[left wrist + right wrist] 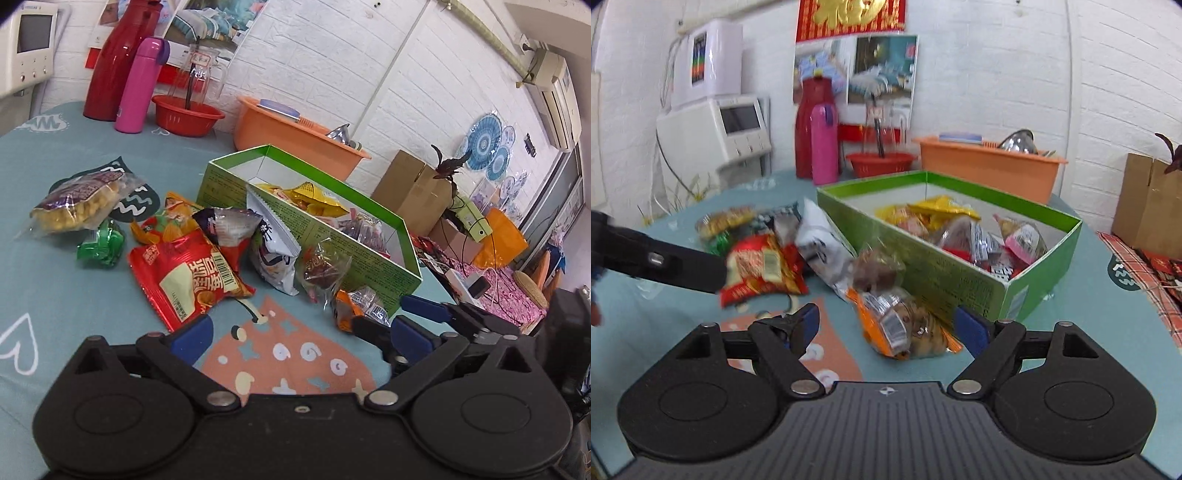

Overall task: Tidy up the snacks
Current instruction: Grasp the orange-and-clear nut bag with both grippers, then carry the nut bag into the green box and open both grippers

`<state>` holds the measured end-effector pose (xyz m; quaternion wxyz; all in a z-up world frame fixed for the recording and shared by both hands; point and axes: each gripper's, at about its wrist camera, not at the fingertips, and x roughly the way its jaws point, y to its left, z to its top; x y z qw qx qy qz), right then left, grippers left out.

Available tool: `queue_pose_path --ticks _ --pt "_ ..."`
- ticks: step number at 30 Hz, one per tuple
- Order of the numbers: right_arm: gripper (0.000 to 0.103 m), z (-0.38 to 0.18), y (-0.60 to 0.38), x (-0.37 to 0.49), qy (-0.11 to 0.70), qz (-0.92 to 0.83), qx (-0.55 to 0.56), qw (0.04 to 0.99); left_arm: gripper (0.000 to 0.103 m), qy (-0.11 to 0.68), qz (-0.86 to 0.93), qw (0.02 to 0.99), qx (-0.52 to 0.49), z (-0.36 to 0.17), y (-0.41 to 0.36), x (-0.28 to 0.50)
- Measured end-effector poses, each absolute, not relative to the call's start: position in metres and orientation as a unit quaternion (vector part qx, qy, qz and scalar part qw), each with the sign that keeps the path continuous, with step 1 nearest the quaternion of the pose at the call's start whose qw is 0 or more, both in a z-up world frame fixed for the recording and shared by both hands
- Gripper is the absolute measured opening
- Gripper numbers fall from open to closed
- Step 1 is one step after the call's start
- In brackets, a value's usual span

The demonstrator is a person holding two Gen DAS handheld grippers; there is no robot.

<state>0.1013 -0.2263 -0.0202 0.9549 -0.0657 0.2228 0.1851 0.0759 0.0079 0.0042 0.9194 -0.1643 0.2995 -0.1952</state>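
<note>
A green box (369,254) (960,280) holds several snack packs. More lie on the teal cloth beside it: a red pack (188,280) (761,269), a white pack (273,254) (820,243), a clear pack of dark snacks (323,271) (877,269), a green pack (101,245), a yellow puff bag (77,203), and an orange-and-clear pack (356,308) (905,325). My left gripper (299,339) is open and empty near the table's front. My right gripper (890,325) is open with the orange-and-clear pack between its fingers; it also shows in the left wrist view (391,317).
Red bottle (118,62), pink bottle (142,86), red bowl (186,116) and orange tub (291,136) stand at the back of the table. A cardboard box (410,188) sits beyond the table's right edge. The left gripper's arm (661,262) crosses the right wrist view.
</note>
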Motion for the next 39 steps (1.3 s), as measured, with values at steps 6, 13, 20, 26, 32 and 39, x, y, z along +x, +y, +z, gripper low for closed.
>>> queue_pose_path --ticks 6,13,20,26,32,39 --pt "0.094 -0.033 -0.213 0.127 0.251 0.191 -0.102 0.943 0.103 0.305 -0.211 0.911 -0.178 0.003 0.011 0.075" --pt "0.103 -0.029 -0.207 0.083 0.25 0.283 -0.092 0.921 0.103 0.341 -0.25 0.888 -0.18 -0.012 -0.005 0.086" --pt "0.103 -0.032 -0.211 0.068 0.249 0.275 -0.094 0.924 0.103 0.361 -0.267 0.877 -0.174 -0.022 -0.023 0.101" --pt "0.103 -0.033 -0.206 0.076 0.256 0.278 -0.09 0.922 0.103 0.37 -0.264 0.873 -0.175 -0.027 -0.029 0.113" --pt "0.086 -0.036 -0.197 0.082 0.272 0.266 -0.108 0.918 0.065 0.377 -0.261 0.873 -0.169 -0.031 -0.034 0.118" --pt "0.08 -0.017 -0.206 0.072 0.23 0.263 -0.1 0.932 0.064 0.33 -0.274 0.89 -0.156 0.002 -0.037 0.105"
